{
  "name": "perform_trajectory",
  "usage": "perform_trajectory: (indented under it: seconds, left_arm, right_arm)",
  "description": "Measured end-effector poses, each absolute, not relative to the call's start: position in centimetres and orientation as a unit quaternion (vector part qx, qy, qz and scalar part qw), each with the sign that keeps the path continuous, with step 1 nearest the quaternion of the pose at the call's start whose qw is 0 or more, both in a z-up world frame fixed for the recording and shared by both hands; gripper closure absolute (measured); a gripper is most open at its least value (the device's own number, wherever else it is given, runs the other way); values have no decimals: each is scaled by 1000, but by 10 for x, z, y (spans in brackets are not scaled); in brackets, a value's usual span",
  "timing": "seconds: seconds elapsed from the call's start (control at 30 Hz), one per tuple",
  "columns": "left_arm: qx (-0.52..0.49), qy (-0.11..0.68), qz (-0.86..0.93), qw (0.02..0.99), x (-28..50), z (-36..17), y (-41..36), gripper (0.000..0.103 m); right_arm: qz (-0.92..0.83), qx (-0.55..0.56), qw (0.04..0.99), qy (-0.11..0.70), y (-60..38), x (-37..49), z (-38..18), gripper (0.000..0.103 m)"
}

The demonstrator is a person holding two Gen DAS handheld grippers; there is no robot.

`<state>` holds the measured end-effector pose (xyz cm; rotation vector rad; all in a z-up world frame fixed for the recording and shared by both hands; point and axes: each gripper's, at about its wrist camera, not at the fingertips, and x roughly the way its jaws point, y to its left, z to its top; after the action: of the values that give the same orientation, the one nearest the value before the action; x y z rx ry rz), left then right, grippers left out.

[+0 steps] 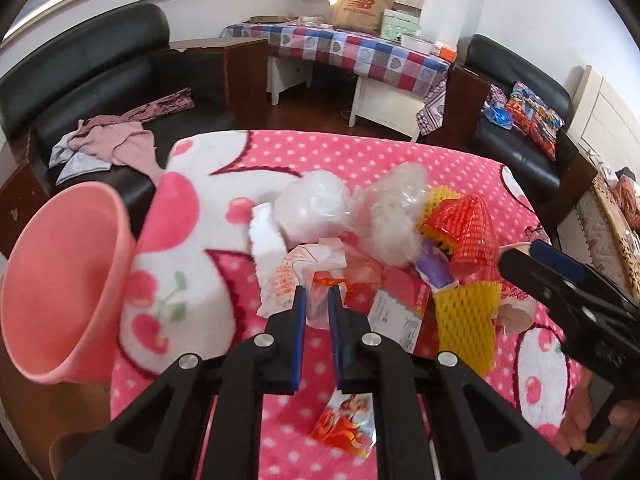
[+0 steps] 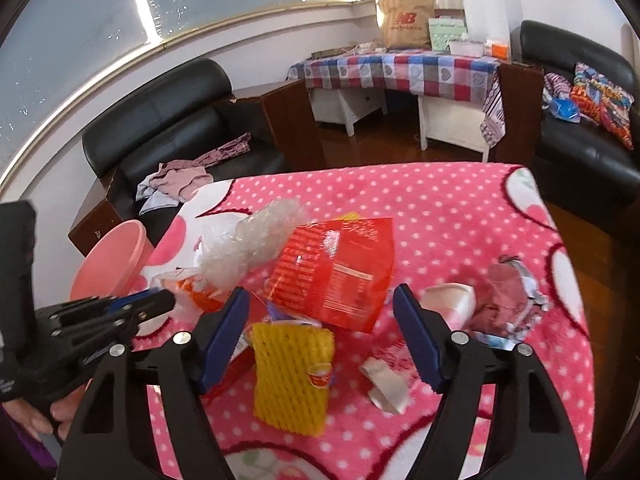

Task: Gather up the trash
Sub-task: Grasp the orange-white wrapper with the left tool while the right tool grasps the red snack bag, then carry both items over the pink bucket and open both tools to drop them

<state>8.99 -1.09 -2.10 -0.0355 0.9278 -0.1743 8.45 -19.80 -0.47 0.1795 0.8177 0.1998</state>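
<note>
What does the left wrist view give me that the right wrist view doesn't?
Only the left wrist view shows the left hand-held gripper from behind, shut on a crumpled orange-and-white wrapper, and a small printed packet lying close below it.

Only the right wrist view shows the right hand-held gripper open above the yellow foam net, plus crumpled pink foil at the right.

Both show the pink bin, the red bag and the pink blanket.

pink blanket [image 2: 440, 216] | black sofa [image 1: 80, 72] with clothes [image 1: 104, 140] | checked tablecloth [image 2: 400, 72] | paper bag [image 2: 404, 20]
</note>
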Motion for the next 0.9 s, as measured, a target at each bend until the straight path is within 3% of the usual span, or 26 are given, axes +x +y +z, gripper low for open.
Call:
perform_trajectory:
  seconds: [0.17,0.37,0.47,0.9]
  left_arm:
    - [-20,445,-78,892,80,-13,0,93]
    - [-32,438,-77,895,71,-2,9,93]
    - [-36,434,-78,897,68,1,12,93]
    - [-65,406,-58,910,49,22,45,94]
  right_arm:
    - [94,85,901,415,-190,100,-13,35]
    - [80,84,887,447,-191,111,-27,74]
    - [80,88,887,446,-194,107,-25,85]
    - [76,94,916,383,-199,74,36,90]
